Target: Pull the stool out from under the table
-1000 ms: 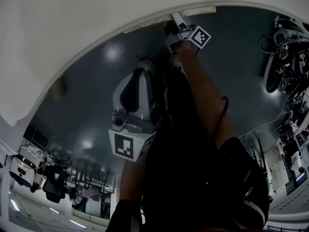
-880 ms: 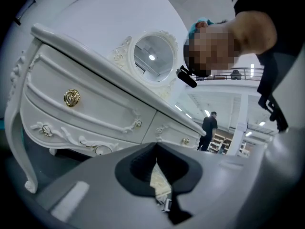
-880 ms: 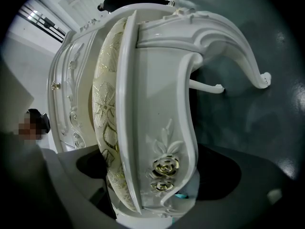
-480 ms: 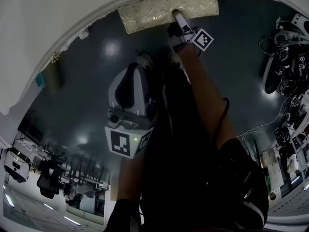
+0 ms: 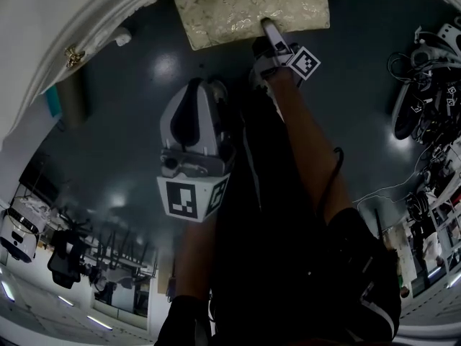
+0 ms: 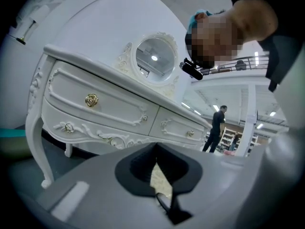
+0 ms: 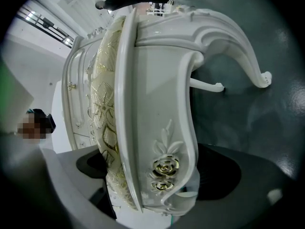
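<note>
One stool (image 5: pixel 252 9), white-framed with a cream-and-gold brocade cushion (image 7: pixel 106 113), stands at the front edge of the table (image 5: pixel 43 42). In the head view most of its seat shows clear of the tabletop, with its far edge at or under it.

**Handling (judged from its build).**
- The carved frame looks stiff and fairly heavy, so it should slide rather than lift on the smooth dark floor (image 5: pixel 137 164).
- The cushion is soft and will yield.
- The glossy seat rail (image 7: pixel 157 89) looks slippery.
- The gilded rose carving (image 7: pixel 165 168) is the part most liable to chip.

**Where to hold.** The sound hold is across the seat edge on the side away from the table, near its middle. From there the pull runs straight and a curved leg (image 7: pixel 248 56) is less likely to catch.

**Right gripper** (image 5: pixel 268 27). It has that hold. Its jaws are clamped over the seat edge, one on the cushion face and the other toward the underside of the rail, with the rose carving between them.

**Left gripper** (image 5: pixel 198 92). It hangs nearer the person, well apart from the stool and farther from the table, with its jaws drawn together on nothing. Its view takes in the table's drawer fronts (image 6: pixel 95 104) and oval mirror (image 6: pixel 155 58).
</note>
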### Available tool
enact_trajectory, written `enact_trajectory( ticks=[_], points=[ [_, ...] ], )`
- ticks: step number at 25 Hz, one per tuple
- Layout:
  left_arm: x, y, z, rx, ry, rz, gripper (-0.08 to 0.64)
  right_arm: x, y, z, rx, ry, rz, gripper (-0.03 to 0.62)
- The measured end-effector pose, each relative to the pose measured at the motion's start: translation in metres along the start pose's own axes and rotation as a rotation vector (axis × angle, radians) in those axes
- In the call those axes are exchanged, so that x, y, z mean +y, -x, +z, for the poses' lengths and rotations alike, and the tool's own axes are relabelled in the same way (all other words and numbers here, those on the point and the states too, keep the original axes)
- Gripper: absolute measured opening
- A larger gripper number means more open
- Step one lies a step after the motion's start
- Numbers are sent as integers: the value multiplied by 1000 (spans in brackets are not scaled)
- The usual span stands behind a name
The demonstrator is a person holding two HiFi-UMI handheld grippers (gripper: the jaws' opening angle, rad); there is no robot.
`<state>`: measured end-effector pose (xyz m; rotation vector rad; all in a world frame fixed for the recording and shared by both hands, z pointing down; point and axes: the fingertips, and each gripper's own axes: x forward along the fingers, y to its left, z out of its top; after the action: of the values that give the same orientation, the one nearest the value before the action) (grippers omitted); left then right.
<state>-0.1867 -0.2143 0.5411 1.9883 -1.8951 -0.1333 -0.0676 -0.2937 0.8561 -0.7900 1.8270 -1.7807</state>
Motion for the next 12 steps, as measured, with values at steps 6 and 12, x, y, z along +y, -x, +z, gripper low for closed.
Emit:
enact_trajectory(
  ticks=[6, 12],
  points=[
    [-6, -1, -15, 5, -27, -49, 9, 4, 12, -15, -4, -3, 12, 552],
    [-9, 8, -40, 38, -30, -71, 9, -1, 30, -18, -31, -2, -1, 552]
  ],
)
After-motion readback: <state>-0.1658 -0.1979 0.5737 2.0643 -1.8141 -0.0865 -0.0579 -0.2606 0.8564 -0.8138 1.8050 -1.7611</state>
